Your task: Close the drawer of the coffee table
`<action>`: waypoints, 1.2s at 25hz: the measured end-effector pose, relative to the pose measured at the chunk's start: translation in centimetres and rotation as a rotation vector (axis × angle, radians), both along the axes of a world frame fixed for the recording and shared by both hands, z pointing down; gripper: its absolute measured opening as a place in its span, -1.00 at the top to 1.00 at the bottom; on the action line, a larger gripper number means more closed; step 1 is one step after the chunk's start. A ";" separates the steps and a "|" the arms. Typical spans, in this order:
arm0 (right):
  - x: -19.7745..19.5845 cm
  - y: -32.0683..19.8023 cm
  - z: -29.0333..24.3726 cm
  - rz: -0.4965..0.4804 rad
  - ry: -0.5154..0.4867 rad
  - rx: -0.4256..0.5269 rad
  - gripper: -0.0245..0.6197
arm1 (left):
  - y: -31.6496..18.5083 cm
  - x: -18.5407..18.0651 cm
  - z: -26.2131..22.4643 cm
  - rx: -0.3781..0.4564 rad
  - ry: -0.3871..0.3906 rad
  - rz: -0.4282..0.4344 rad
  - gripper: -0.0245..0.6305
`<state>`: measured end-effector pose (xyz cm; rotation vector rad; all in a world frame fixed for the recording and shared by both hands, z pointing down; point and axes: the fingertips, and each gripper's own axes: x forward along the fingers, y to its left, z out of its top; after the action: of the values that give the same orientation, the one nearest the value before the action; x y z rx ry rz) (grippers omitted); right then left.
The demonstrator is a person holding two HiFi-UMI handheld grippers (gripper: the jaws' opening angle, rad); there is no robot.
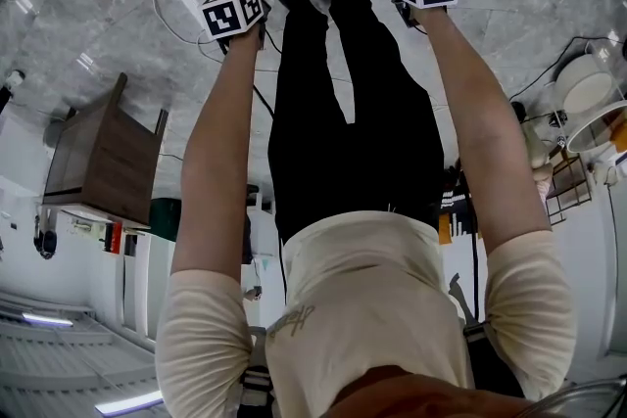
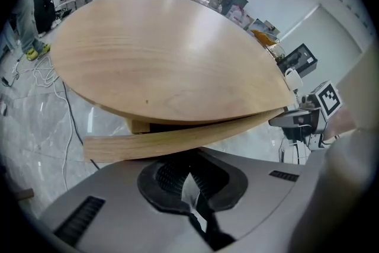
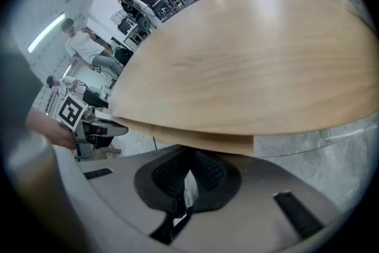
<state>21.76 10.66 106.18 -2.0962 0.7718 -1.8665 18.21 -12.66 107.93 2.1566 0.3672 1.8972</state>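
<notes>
Wooden drawer (image 2: 177,140), arms (image 1: 227,142) outstretched, claws (image 2: 189,179) (image 3: 187,181) seemingly touching

No legible text anywhere; script on shirt (image 1: 362,308) too blurred to read.

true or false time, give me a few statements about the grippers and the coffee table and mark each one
1. The left gripper and the right gripper are both at the drawer front under the coffee table top. True.
2. The left gripper clamps a cup. False: its jaws are together with nothing between them.
3. The table top is glass. False: it is light wood.
4. The right gripper's jaws are together. True.
5. The person wears dark trousers. True.
</notes>
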 end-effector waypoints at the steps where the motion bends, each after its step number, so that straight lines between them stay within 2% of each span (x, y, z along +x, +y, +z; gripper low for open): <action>1: 0.1 0.0 0.0 -0.001 0.003 0.001 0.94 | 0.0 0.1 0.0 -0.001 0.004 0.003 0.91; 13: 0.6 0.0 0.0 -0.034 0.025 0.019 0.94 | 0.0 0.7 0.1 -0.004 0.030 0.042 0.91; 22: 0.9 0.2 -0.7 -0.001 0.042 0.014 0.94 | 0.1 1.0 -0.2 -0.023 0.055 0.059 0.91; 27: 0.8 0.0 -1.0 0.096 -0.007 0.061 0.94 | 1.5 -0.3 -0.4 -0.048 0.046 0.136 0.91; 30: -0.1 -0.5 -1.3 0.119 -0.020 0.060 0.94 | 2.6 -2.1 -0.8 -0.082 0.031 0.207 0.91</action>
<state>21.64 10.20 104.84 -2.0363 0.6745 -1.7774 16.10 -10.03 107.12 2.1696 0.6864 1.9176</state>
